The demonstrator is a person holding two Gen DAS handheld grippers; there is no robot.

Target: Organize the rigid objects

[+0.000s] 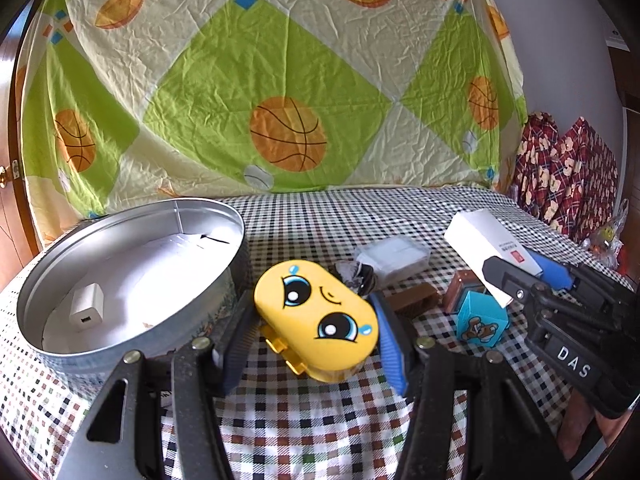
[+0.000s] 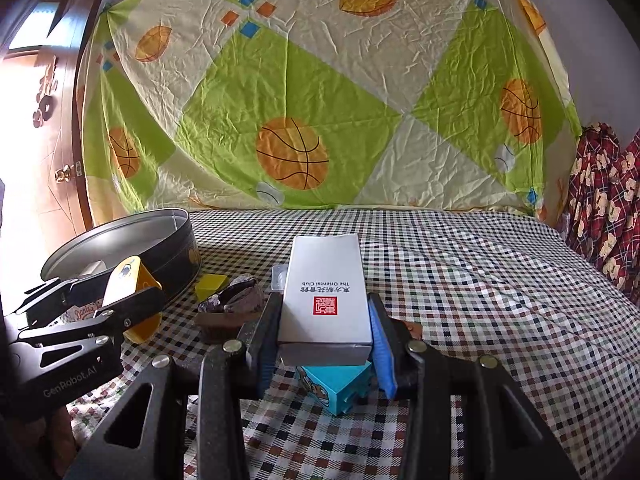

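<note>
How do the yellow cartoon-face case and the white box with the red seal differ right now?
The yellow case is rounded, with cartoon eyes; the white box is a plain rectangle with printed text. The left claw holds the case, the right claw the box. Both sit clamped between blue pads.

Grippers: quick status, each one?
Left gripper: closed on the yellow face case.
Right gripper: closed on the white box.
</note>
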